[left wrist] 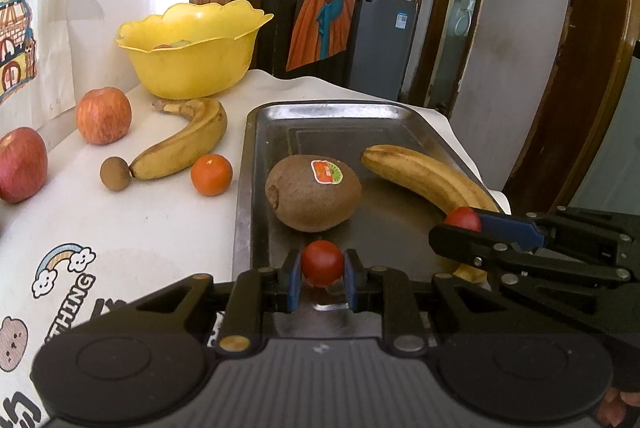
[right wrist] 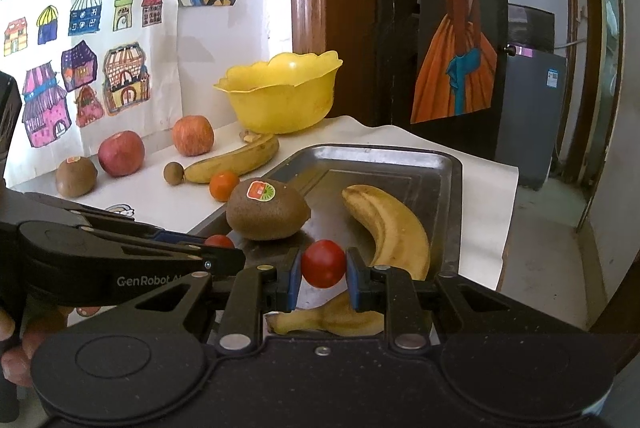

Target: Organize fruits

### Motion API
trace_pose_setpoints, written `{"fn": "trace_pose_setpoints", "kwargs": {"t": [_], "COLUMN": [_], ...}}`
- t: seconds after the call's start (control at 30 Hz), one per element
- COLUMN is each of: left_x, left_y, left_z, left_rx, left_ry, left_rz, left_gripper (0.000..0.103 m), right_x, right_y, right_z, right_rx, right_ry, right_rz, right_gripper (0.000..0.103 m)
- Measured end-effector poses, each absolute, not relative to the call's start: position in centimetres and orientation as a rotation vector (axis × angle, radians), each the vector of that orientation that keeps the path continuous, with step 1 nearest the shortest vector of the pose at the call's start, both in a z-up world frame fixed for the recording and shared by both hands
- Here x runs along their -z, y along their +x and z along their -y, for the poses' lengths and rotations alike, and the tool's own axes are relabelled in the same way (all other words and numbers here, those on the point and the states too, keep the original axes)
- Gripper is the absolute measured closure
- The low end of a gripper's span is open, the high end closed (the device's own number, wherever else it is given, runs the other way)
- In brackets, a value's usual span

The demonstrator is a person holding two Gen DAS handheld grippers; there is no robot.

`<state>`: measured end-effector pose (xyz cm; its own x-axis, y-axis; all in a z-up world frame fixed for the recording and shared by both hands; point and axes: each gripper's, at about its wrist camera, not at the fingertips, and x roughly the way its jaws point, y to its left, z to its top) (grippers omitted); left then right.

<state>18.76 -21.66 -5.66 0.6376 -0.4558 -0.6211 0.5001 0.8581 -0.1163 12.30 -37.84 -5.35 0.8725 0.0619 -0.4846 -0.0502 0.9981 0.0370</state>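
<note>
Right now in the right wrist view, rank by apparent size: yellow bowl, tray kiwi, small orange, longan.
1. yellow bowl, though farthest back
2. tray kiwi
3. small orange
4. longan

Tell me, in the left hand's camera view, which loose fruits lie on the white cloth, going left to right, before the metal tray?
Dark red apple → paler apple → small brown round fruit → banana → small orange, then the tray.

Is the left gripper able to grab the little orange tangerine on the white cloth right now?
Probably not yet. The left gripper is shut on a small red tomato over the metal tray. The small orange tangerine lies in the open beside the tray, unblocked, once the fingers are free.
</note>
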Motion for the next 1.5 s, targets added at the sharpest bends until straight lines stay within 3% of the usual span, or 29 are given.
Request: {"fn": "trace_pose_setpoints", "kwargs": {"t": [0.6,0.8,1.1,1.17,1.23,1.37,1.5], "left_x": [5.9,4.8,0.4,-0.6,-1.7,-3.4,-5.0], "left_y": [18.8,18.1,15.0,14.2,13.2,11.6,9.9], "left_z": [21.5,20.5,17.1,16.1,15.1,12.8,10.2], "left_rx": [0.545,0.522,0.456,0.435,0.4,0.356,0.318], "left_ry": [0.067,0.041,-0.006,-0.018,-0.028,-0.036,-0.044], "left_rz": [-0.7,-0.68,-0.554,-0.514,-0.469,-0.422,-0.379], "left_gripper": [0.078,0.061,0.029,0.011,0.004,0.001,0.001], "right_x": [5.4,4.6,1.0,0.1,-0.8,-2.6,-4.5], "right_y": [12.4,11.1,7.1,6.1,5.1,3.0,0.9], "right_z": [37.7,37.5,36.6,36.3,35.9,34.8,33.4], "right_rx": [-0.058,-0.054,-0.034,-0.026,-0.014,0.001,0.01], "right_ry": [-0.002,0.016,0.033,0.038,0.038,0.038,0.06], "right_rz": [-0.511,-0.484,-0.378,-0.351,-0.318,-0.262,-0.21], "right_gripper": [0.077,0.068,0.041,0.025,0.015,0.003,0.001]}}
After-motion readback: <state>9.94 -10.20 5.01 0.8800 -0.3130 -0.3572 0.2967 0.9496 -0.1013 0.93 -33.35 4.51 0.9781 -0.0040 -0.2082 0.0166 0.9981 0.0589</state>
